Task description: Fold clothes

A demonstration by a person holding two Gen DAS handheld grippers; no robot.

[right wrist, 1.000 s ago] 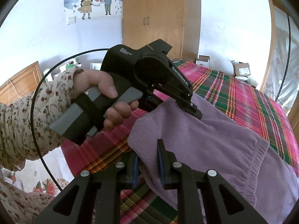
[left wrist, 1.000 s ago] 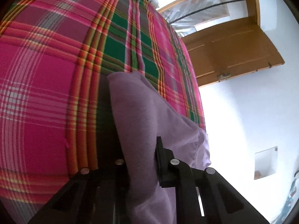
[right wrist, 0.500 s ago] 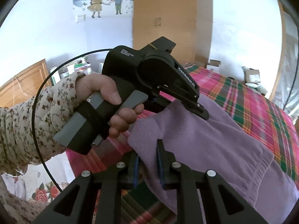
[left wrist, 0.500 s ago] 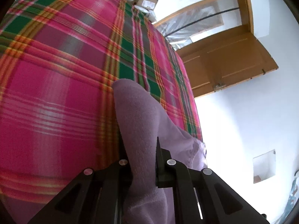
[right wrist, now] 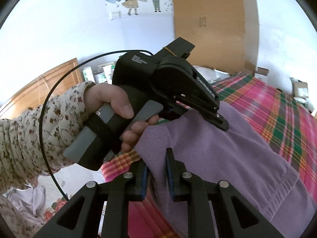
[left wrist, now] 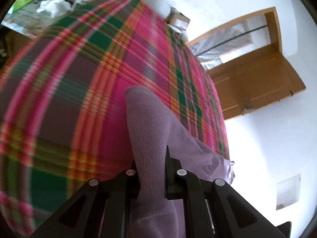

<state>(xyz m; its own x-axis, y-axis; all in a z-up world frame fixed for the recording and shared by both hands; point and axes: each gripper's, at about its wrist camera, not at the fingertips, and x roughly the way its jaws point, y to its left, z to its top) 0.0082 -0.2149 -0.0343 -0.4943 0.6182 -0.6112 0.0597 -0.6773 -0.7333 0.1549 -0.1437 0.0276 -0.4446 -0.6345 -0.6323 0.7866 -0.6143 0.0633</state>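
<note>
A lilac fleece garment [left wrist: 150, 130] is held up over the plaid bed [left wrist: 75, 83]. My left gripper [left wrist: 151, 168] is shut on one edge of it, the cloth bunched between the black fingers. In the right wrist view the same lilac garment [right wrist: 218, 150] spreads to the right with a ribbed hem low down. My right gripper [right wrist: 157, 170] is shut on its near corner. The left gripper [right wrist: 216, 119], held in a hand with a floral sleeve [right wrist: 39, 127], pinches the top edge just above.
The pink, green and orange plaid bed cover [right wrist: 277, 107] runs to the far wall. Cardboard boxes [left wrist: 178, 19] sit at its far end. An open wooden door [left wrist: 257, 79] stands right of the bed, a wooden wardrobe [right wrist: 214, 19] behind it. A black cable [right wrist: 49, 103] loops by the sleeve.
Both grippers keep their hold on the lilac garment. The left wrist view has tilted and lifted, showing more of the bed's far end. The left gripper and hand sit slightly lower in the right view.
</note>
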